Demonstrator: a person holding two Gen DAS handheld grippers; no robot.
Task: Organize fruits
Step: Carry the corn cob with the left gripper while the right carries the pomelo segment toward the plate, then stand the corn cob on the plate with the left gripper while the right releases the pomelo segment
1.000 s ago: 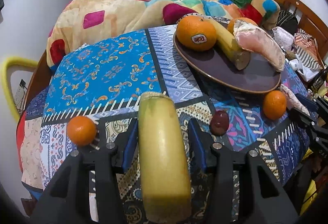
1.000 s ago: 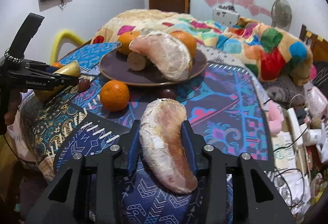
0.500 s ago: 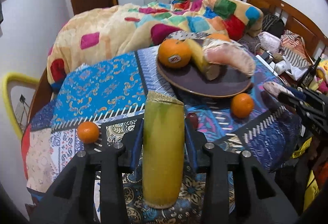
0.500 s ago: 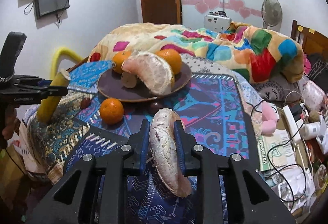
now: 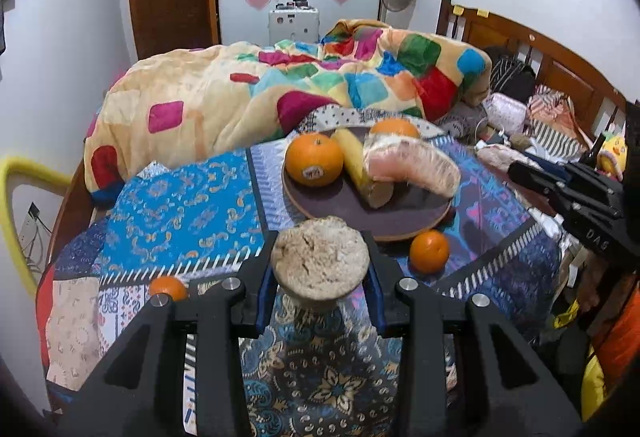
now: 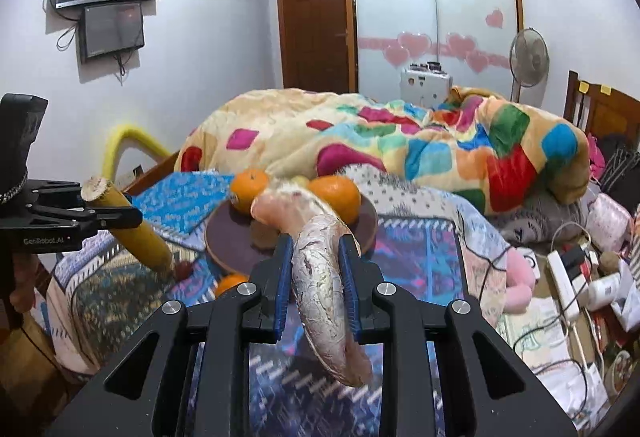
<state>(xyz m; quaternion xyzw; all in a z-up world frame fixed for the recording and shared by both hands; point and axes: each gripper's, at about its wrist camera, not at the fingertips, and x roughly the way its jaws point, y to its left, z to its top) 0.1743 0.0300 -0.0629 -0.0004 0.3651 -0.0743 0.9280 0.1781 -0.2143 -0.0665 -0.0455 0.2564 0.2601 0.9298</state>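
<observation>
My left gripper (image 5: 320, 269) is shut on a yellow banana piece (image 5: 320, 261), held upright with its cut end toward the camera; it also shows in the right wrist view (image 6: 128, 225). My right gripper (image 6: 316, 269) is shut on a peeled pomelo segment (image 6: 324, 297), lifted above the cloth. A brown plate (image 5: 344, 209) holds two oranges (image 5: 314, 163), a banana piece (image 5: 360, 173) and another pomelo segment (image 5: 412, 165). Small oranges lie on the cloth to the right (image 5: 429, 251) and to the left (image 5: 168, 287).
The table is covered by a patterned blue cloth (image 5: 180, 205). A bed with a colourful blanket (image 5: 280, 89) lies behind. Clutter with cables and a power strip (image 6: 568, 277) sits at the right. A yellow chair frame (image 5: 16, 197) stands at the left.
Both grippers have risen and pulled back from the table with their fruit. The banana piece has tipped upright, its cut end now facing the left camera. The dark red fruit has gone from view.
</observation>
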